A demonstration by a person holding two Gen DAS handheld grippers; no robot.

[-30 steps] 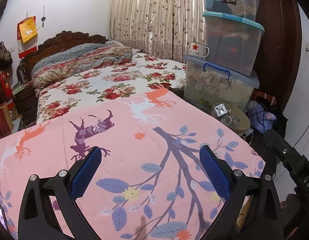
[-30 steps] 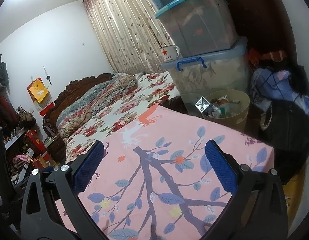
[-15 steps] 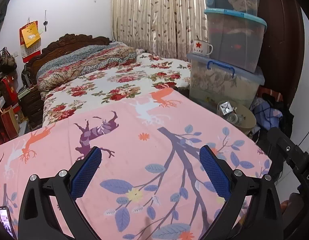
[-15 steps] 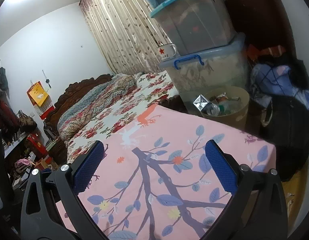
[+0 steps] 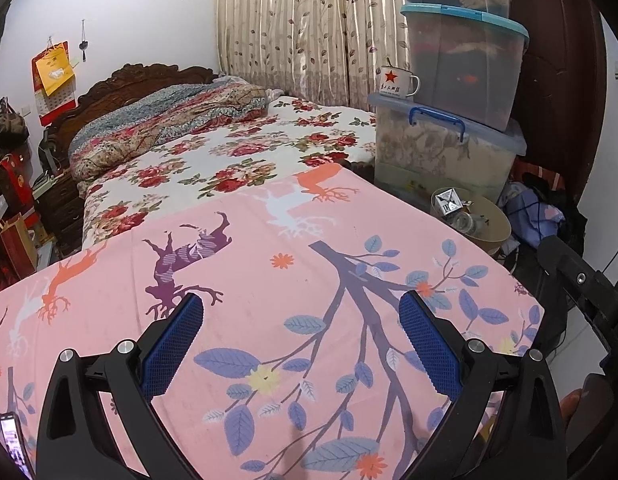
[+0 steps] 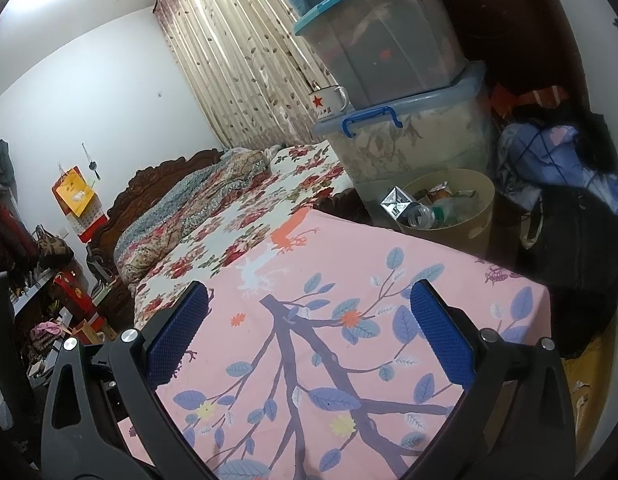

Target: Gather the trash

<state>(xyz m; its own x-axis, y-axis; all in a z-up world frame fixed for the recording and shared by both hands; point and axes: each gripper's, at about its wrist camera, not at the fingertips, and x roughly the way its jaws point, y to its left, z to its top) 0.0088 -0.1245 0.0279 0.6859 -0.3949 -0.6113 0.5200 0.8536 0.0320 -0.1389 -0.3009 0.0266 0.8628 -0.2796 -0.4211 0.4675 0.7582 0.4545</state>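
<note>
Above the pink cloth (image 5: 293,280) covering the table, I am holding both grippers level, because nothing is lying on it to pick up. Trash is sitting in the bin (image 6: 465,224) past the far edge, beside the stacked storage boxes (image 6: 405,136): a carton (image 6: 395,204) and a bottle (image 6: 423,214). My left gripper (image 5: 301,344) and right gripper (image 6: 309,334) are both spread wide, gripping and touching nothing.

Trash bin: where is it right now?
The tan trash bin sits on the floor past the far right corner of the pink cloth, right of centre in both views, against the lowest of the stacked storage boxes.
</note>
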